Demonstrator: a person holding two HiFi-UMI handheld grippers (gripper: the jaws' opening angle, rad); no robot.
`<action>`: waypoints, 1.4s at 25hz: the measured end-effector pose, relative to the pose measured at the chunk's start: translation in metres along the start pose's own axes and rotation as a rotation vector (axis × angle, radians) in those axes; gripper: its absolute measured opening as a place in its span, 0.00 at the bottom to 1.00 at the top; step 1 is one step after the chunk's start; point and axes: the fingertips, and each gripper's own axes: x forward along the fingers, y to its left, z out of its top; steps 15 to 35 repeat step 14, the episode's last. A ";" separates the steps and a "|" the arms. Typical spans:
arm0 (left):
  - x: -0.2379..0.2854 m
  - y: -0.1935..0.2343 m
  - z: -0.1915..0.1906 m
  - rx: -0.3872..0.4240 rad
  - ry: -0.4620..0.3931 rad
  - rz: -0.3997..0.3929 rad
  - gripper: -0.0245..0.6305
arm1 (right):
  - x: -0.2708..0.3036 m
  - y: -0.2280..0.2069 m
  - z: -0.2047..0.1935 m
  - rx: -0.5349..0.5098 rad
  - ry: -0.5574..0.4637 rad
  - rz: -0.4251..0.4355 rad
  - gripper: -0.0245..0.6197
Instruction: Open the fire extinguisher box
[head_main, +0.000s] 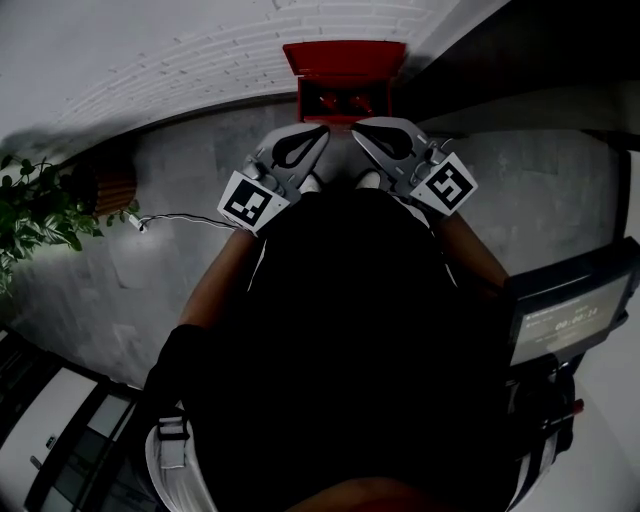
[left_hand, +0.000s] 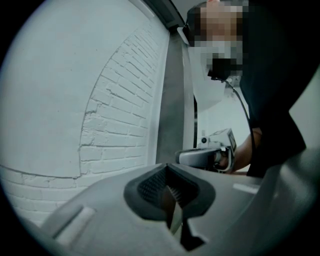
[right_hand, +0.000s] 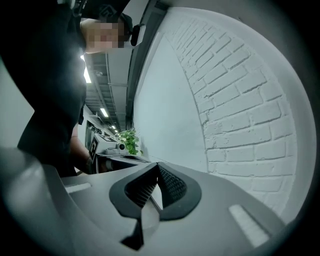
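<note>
The red metal fire extinguisher box (head_main: 343, 62) stands against the white brick wall (head_main: 180, 60), its lid apparently already up. The left gripper (head_main: 318, 132) and the right gripper (head_main: 358, 130) hang clear of it, jaws together and empty, so little seems left.

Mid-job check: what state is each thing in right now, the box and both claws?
fire extinguisher box: open, lid up against the wall.
left claw: shut, nothing in it.
right claw: shut, nothing in it.
display: lit.
</note>
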 end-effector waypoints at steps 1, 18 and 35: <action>0.000 0.002 -0.001 0.000 0.002 -0.001 0.04 | 0.001 -0.001 -0.002 0.002 0.001 0.001 0.05; -0.002 -0.002 -0.003 0.026 -0.010 -0.024 0.04 | 0.004 0.007 -0.008 0.010 0.009 0.009 0.05; -0.002 -0.002 -0.003 0.026 -0.010 -0.024 0.04 | 0.004 0.007 -0.008 0.010 0.009 0.009 0.05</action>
